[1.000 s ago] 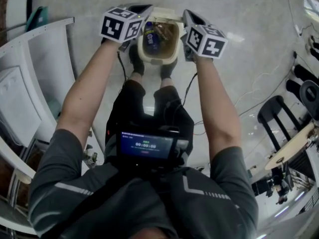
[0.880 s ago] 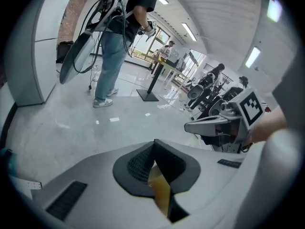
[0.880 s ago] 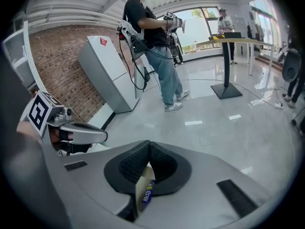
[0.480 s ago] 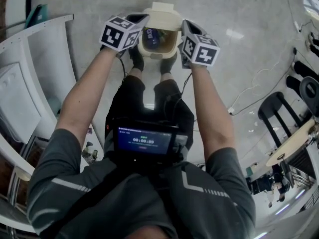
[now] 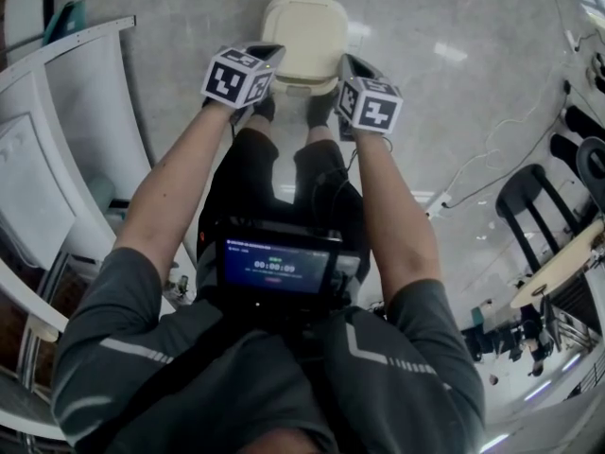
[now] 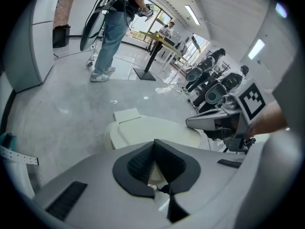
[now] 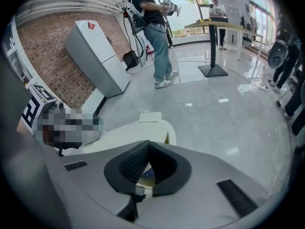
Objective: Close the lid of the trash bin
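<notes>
The cream trash bin [image 5: 302,31] stands on the floor in front of my feet, and its lid [image 6: 152,130] lies down over the opening. In the right gripper view a thin yellow slit shows under the lid's [image 7: 138,130] right edge. My left gripper [image 5: 269,55] hovers at the bin's near left corner and my right gripper [image 5: 348,64] at its near right corner. The jaws of both [image 6: 153,143] [image 7: 148,143] are shut with nothing between them. The right gripper's body [image 6: 214,121] shows beside the lid in the left gripper view.
My shoes [image 5: 317,112] stand right against the bin. A white curved cabinet [image 5: 57,159] runs along the left. Black chairs [image 5: 529,206] and a floor cable [image 5: 473,173] lie to the right. Another person [image 7: 155,27] stands farther off by a pedestal table [image 7: 214,42].
The lid has swung down from open, with the rubbish showing inside, to lying over the bin. Both grippers have drawn back toward me and sit lower in the head view.
</notes>
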`<state>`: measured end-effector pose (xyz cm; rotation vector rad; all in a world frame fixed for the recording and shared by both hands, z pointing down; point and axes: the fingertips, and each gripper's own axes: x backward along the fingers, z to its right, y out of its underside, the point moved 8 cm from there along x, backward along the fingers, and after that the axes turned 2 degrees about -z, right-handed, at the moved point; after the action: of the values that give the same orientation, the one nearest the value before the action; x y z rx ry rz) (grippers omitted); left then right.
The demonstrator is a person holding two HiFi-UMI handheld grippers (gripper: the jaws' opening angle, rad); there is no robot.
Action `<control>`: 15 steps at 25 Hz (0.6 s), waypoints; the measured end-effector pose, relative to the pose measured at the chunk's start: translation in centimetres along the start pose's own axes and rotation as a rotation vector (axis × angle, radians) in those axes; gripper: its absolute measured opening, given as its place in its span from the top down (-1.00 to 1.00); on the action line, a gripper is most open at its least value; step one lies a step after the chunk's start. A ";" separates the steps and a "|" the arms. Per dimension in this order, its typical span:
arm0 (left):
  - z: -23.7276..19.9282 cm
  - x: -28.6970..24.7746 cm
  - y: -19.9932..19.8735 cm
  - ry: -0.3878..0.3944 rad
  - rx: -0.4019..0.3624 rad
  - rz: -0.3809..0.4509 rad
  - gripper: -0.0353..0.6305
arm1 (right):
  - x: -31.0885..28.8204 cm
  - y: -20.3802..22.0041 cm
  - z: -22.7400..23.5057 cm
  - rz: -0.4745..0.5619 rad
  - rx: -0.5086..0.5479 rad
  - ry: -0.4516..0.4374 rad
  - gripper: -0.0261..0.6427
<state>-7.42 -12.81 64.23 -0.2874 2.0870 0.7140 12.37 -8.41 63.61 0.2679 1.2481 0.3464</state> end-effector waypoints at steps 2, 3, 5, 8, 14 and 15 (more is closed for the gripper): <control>0.1 -0.4 0.7 0.007 0.003 -0.009 0.88 | -0.3 0.9 0.1 -0.009 -0.013 -0.010 0.89; 0.1 -0.5 1.0 0.007 0.005 -0.014 0.89 | -0.4 1.3 0.2 -0.013 -0.025 -0.016 0.89; 0.3 -1.0 1.6 0.013 0.012 -0.026 0.89 | -0.5 1.8 0.4 -0.029 -0.041 -0.012 0.89; 0.5 -1.6 2.7 0.029 0.022 -0.053 0.88 | -0.9 2.9 0.6 -0.065 -0.046 -0.010 0.89; 0.6 -2.6 5.3 0.023 0.043 -0.099 0.88 | -1.6 5.4 -0.1 -0.140 -0.078 -0.046 0.89; 0.7 -2.8 5.4 0.020 0.046 -0.100 0.89 | -1.7 5.8 -0.2 -0.155 -0.067 -0.049 0.89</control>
<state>-7.79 -8.19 68.29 -0.3717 2.0890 0.6054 11.07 -3.80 67.28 0.1207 1.1989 0.2459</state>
